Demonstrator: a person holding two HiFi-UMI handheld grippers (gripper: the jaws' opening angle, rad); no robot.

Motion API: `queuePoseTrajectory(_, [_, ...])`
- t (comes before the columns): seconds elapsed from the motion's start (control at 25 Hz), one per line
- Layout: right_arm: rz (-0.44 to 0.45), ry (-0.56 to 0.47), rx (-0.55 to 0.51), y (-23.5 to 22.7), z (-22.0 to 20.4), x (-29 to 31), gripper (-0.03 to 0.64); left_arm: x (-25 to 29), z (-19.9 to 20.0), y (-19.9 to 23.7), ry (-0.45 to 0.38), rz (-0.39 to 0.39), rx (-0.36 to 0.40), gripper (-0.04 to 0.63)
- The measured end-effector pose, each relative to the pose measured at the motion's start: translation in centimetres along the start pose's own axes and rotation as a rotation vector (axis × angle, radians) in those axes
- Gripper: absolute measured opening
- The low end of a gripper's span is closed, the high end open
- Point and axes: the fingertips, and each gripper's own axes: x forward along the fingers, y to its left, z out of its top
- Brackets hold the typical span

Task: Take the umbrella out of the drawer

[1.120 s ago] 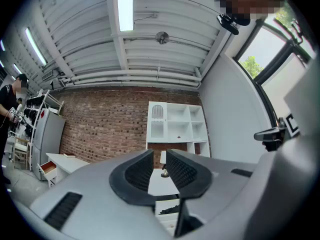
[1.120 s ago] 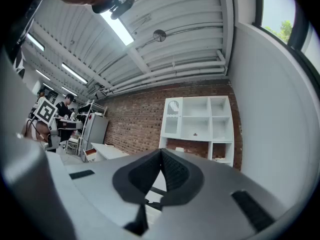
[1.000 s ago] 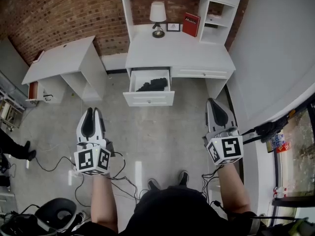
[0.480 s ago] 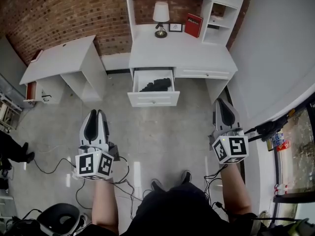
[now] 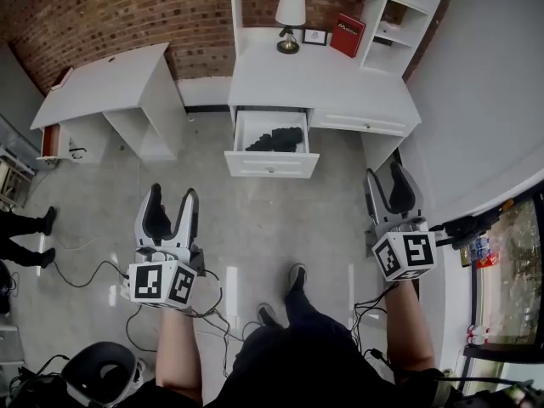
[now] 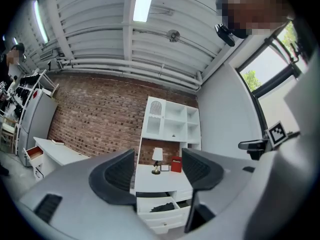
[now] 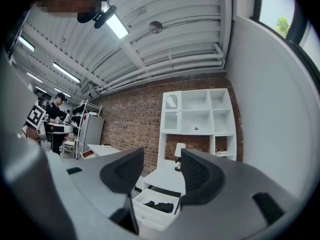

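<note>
Umbrella (image 5: 274,138) too small for detail

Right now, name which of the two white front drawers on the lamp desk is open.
The left white drawer in the head view, pulled out with a black bundle inside; the right white drawer sits flush, shut.

No text can be read. White lettering is seen on the red book (image 5: 348,34) on the desk (image 5: 316,85), perhaps a title, but too small to be made out.
</note>
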Motion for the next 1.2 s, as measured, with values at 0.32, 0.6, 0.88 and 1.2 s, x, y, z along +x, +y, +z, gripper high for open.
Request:
queuePoseTrajectory(0.32, [0.092, -0.009, 0.048, -1.4, -2.6, 8.5, 0.236, 5.5, -1.7, 1.3, 0.065, 0.058, 0.067, 0.284])
queuePoseTrajectory(0.6, [0.154, 0.054, 0.064, -4.9, -6.5, 15.8, 0.236, 12.7, -3.9, 1.9, 0.127, 0.117, 0.108, 0.284])
queuePoseTrajectory(0.88, [0.189, 0.094, 0.065, -7.9, -9.4, 19.9, 0.222, 17.8, -6.8, 0.1, 0.183, 0.099, 0.109, 0.283])
queuePoseTrajectory(1.2, [0.196, 0.126, 0.059, -8.6, -10.6, 23.5, 0.221, 21.6, -9.0, 0.2, 0.242, 0.047, 0.106, 0.282])
